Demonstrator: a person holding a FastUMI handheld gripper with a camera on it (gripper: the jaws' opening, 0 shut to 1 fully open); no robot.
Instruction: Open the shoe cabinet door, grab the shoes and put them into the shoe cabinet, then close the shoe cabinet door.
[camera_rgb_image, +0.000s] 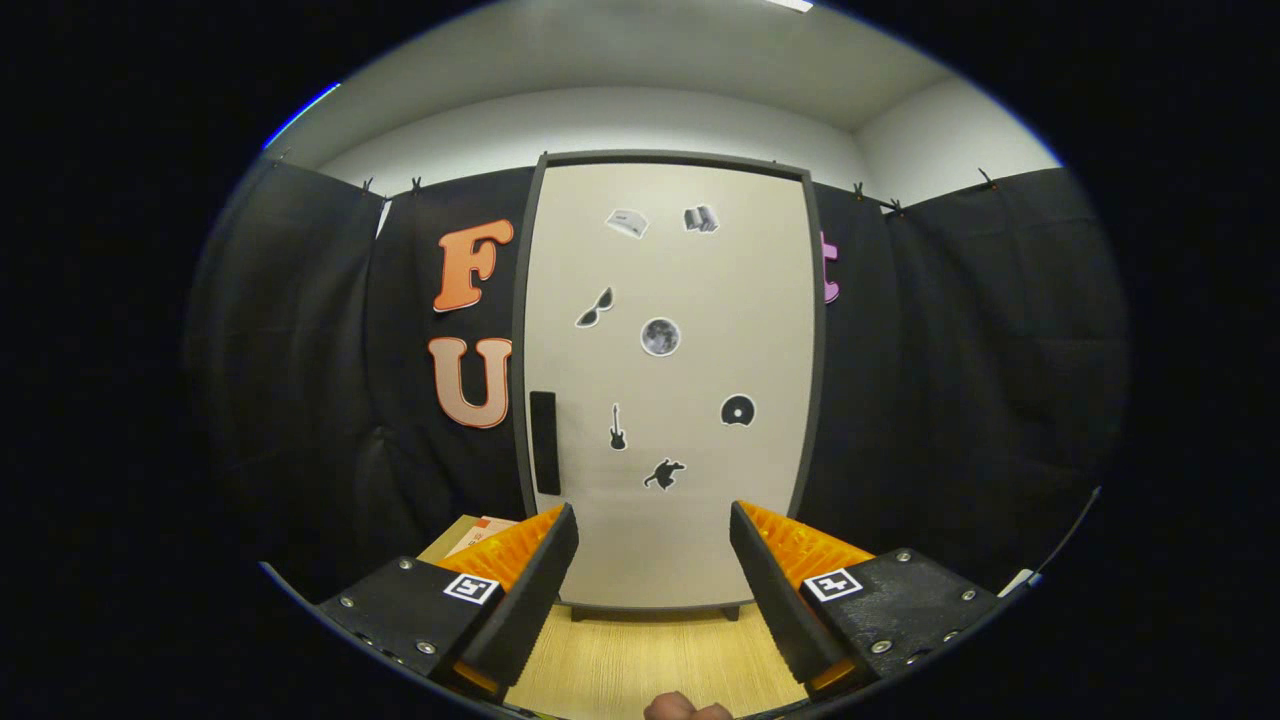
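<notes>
No readable text; stickers on cabinet door (668, 380) are pictures.

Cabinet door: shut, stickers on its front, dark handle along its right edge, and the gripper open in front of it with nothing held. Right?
Not quite. The gripper view shows the dark handle along the left edge of the cabinet door, not the right. The rest stands: door shut, stickers on it, gripper open and holding nothing.

The gripper camera is riding just behind the gripper (653, 545) and looking forward along its two spread fingers (545, 565), which are framing the lower part of the view. It is facing the shoe cabinet door (668, 390) nearly square on, from a short way back over the wooden surface (640, 665). It seems to be sitting low, tilting slightly upward, though fisheye bending is making that uncertain.
</notes>
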